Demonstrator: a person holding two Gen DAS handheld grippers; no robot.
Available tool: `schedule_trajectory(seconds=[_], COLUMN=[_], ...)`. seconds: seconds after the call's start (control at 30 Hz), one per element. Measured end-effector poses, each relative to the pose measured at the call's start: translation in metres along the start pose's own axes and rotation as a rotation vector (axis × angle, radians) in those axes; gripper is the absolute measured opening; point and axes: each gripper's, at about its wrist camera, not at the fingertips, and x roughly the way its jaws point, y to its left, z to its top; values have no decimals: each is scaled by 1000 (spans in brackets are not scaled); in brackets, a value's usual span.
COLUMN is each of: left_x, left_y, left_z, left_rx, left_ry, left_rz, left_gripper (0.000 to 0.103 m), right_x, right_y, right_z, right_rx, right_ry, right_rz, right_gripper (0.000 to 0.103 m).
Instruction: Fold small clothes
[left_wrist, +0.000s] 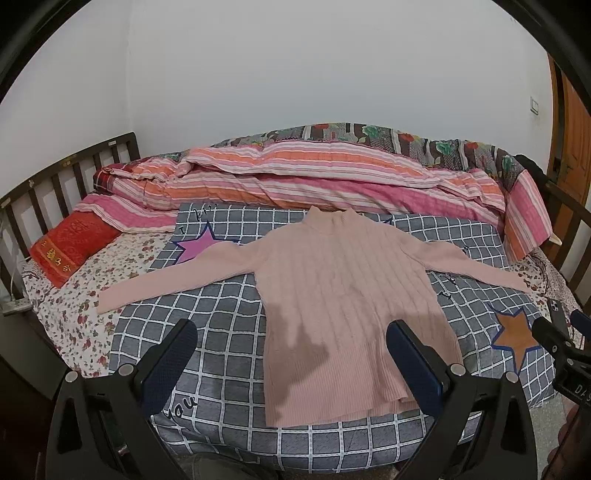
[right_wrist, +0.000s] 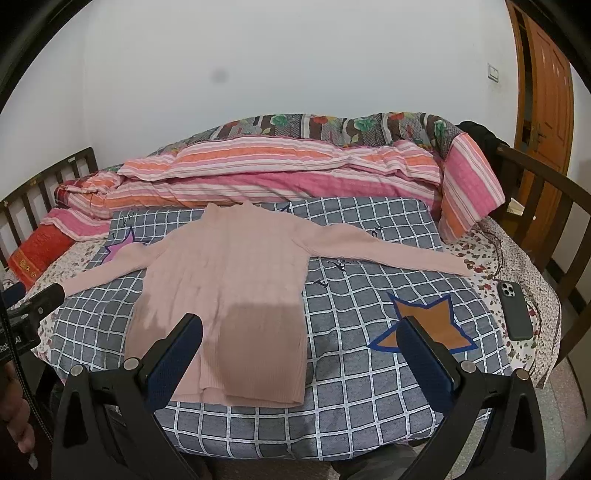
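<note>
Both wrist cameras look forward between their fingers (left_wrist: 177, 354) from the bed's near edge, seemingly side by side, sharing the sweater (left_wrist: 343, 295).

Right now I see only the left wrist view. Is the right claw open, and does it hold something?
Observer: The right claw is open, with nothing between its fingers.
Operator: At my right edge there is a dark thing, cut off. What is it?
Observer: A phone in a dark case, camera side up. It lies on the floral sheet, beside the checked blanket.
Operator: Does the right sleeve of the pink sweater touch it?
Observer: No. On the pink sweater, that cuff ends apart from the phone, farther up the bed.
</note>
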Motion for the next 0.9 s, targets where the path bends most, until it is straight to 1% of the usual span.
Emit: schedule_trajectory(seconds=[0.9], left_x=[-5], left_y=[2], left_z=[3], left_rx=[0], left_ry=[-6], left_rz=[0], left_gripper=[103], right_x=[-1], right_y=[6], right_z=[4], right_rx=[-3], right_ry=[-3], right_rz=[7], right_gripper=[103])
